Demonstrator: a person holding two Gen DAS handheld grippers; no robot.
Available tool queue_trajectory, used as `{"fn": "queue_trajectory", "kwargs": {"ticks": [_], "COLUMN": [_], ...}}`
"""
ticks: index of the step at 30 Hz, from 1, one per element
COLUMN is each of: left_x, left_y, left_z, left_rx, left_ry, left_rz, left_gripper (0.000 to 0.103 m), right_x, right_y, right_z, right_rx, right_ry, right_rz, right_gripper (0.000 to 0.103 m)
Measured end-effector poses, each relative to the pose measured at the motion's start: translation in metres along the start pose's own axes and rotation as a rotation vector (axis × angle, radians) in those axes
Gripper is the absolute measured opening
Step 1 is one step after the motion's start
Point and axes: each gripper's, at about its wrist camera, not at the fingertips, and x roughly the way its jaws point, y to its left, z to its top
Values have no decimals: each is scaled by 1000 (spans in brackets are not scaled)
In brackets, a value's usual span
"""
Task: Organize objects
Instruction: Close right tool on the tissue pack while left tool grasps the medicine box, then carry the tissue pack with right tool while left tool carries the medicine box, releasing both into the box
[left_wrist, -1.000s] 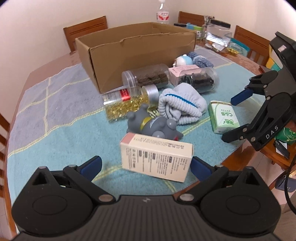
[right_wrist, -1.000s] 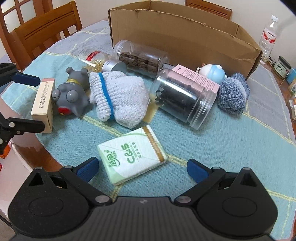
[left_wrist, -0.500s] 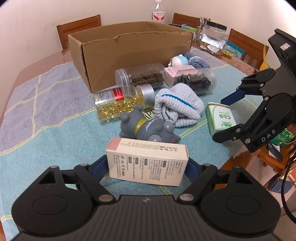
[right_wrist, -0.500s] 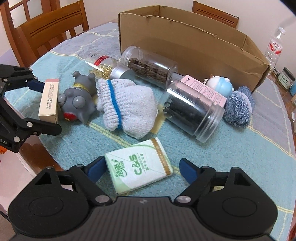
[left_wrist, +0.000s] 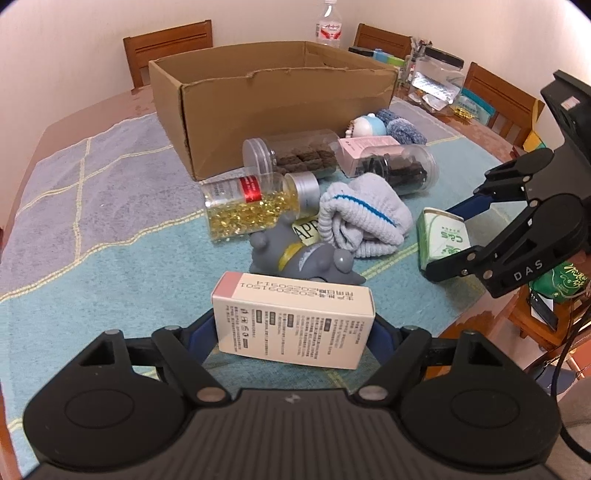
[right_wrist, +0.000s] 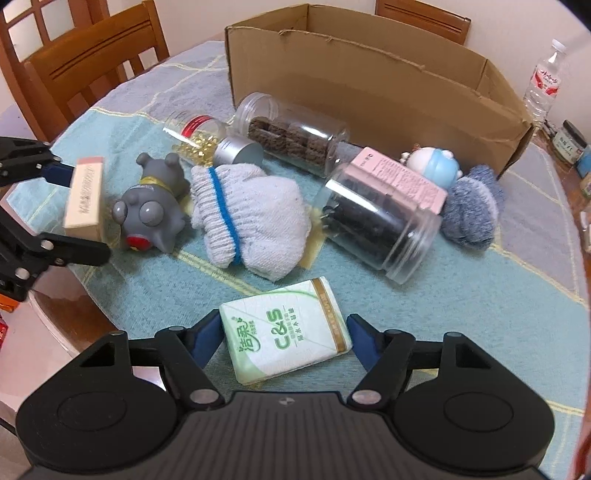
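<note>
My left gripper (left_wrist: 293, 332) is shut on a cream carton with a pink end (left_wrist: 295, 317), held slightly tilted just in front of a grey rubber toy (left_wrist: 303, 258). The right wrist view shows that left gripper (right_wrist: 74, 214) at the left edge, gripping the carton (right_wrist: 83, 195). My right gripper (right_wrist: 284, 332) is shut on a green and white tissue pack (right_wrist: 284, 328), with both blue pads against its ends. An open cardboard box (left_wrist: 280, 110) stands behind the pile. A white sock (right_wrist: 251, 221) lies between the toy and the jars.
Several things lie on the teal cloth (left_wrist: 110, 266): a bottle of yellow capsules (left_wrist: 251, 206), a biscuit jar (left_wrist: 295, 155), a dark-filled jar (right_wrist: 376, 229), a pink carton (right_wrist: 399, 177), a blue-white toy (right_wrist: 432, 166), a blue sock (right_wrist: 472, 210). Wooden chairs (right_wrist: 92, 62) ring the table. The table's edge (right_wrist: 62, 314) is close.
Both grippers moved in and shut, the left on the cream carton and the right on the tissue pack. The carton now sits higher and closer to the left camera.
</note>
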Motion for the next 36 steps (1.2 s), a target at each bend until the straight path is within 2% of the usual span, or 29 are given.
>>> {"fn": "queue_trajectory", "kwargs": {"ticks": [5,11,19,26,29,36], "left_x": [-14,-24,-29,-26,-20,0], "left_y": [1,-1,-8,-12,-6,6], "left_z": [16,46,102,150,168,213], "left_rx": [-15,-92,-151,-150,-166,-119], "left_ry": [30,69,43,17,17,11], "left_rz": [26,60,116,156,152,134], "left_gripper": [80,80,80,80,80,80], "right_x": [-15,-36,-58,-67,-71,-74], "right_y": [-12,-39,-78,-101,-106,-120], "right_z": [11,33,67,93,105,131], "right_rx": [3,15,-18,-14,-8,22], "right_ry": [2,-23,-92,-120,-141,-193], "right_rz": [-10,14,48,54,49,10], "right_gripper": [76,76,76,76,76,76]}}
